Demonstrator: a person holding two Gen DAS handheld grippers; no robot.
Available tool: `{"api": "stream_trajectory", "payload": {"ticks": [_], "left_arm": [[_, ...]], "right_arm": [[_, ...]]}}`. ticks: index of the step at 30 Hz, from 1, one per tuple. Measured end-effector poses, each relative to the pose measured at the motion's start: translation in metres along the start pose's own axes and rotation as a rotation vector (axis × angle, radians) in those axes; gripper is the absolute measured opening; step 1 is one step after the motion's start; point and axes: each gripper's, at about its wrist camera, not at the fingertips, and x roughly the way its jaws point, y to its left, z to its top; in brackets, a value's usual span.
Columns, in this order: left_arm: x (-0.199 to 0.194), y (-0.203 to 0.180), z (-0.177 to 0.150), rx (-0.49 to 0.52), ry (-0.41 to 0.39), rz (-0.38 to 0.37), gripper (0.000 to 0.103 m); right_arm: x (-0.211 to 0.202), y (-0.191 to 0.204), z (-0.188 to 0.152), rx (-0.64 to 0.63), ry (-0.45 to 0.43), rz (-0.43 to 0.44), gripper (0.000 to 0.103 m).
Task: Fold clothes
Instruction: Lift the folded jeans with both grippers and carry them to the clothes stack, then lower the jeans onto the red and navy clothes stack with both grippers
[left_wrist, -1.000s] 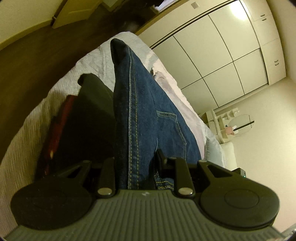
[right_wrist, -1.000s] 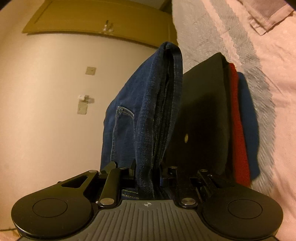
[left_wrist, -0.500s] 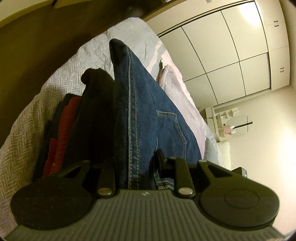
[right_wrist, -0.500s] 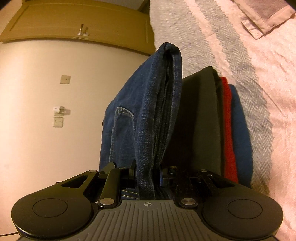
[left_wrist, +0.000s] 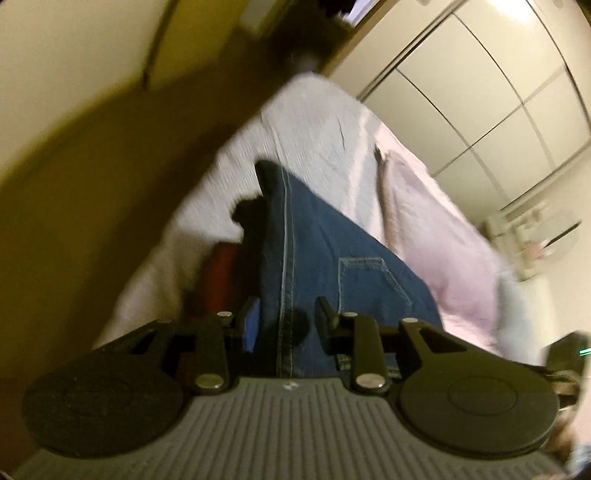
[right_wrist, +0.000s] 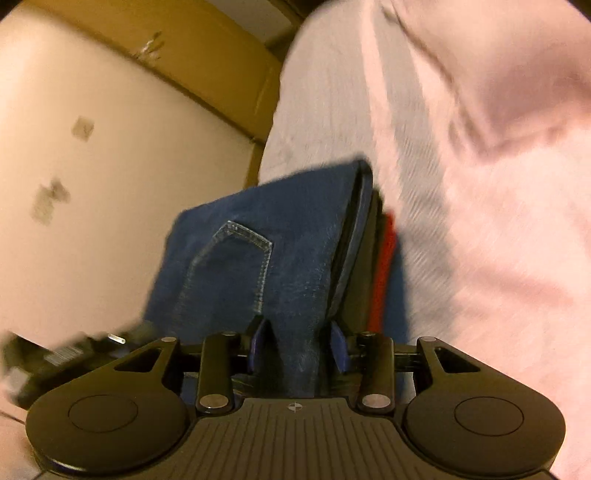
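Two grippers at frame bottom, folded jeans (left_wrist: 332, 266) between both; left gripper (left_wrist: 286, 325) seemingly clamping them, right gripper (right_wrist: 297, 343) jaws opening, pads off the denim.

we see a bed (left_wrist: 314, 122) with a pale herringbone cover, and a pink blanket (left_wrist: 436, 229) lying along its far side. behind it stands a white wardrobe (left_wrist: 491, 85) with wide flat doors. a small shelf (left_wrist: 528, 240) with blurred bits on it sits against the cream wall beside a round mirror. the floor (left_wrist: 92, 177) is dark brown wood. from the other side we see a wooden door (right_wrist: 207, 62) with a metal handle, and a wall socket (right_wrist: 50, 197) below a switch plate.
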Motion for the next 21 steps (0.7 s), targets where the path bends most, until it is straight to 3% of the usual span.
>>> {"api": "stream_trajectory", "payload": {"ticks": [3,7,9,11,16,21], "left_arm": [[-0.027,-0.025,-0.014,0.091,-0.025,0.001,0.016],[-0.041,-0.052,-0.041,0.204,-0.002,-0.006,0.016],[-0.034,-0.058,-0.06,0.263,0.031,0.031,0.016],[-0.02,-0.057,-0.078,0.323,0.038,0.102,0.015],[0.008,-0.035,-0.112,0.361,0.025,0.201,0.016],[0.015,-0.02,-0.122,0.319,0.008,0.211,0.015]], "right_arm": [[-0.02,0.021,-0.016,-0.144,-0.063,-0.05,0.04],[-0.036,0.043,-0.049,-0.359,-0.126,-0.011,0.04],[-0.029,0.05,-0.071,-0.509,-0.131,0.027,0.04],[-0.015,0.051,-0.091,-0.617,-0.091,-0.003,0.04],[0.029,0.027,-0.117,-0.605,-0.066,0.053,0.039],[0.053,0.038,-0.137,-0.736,-0.091,0.011,0.039]]}}
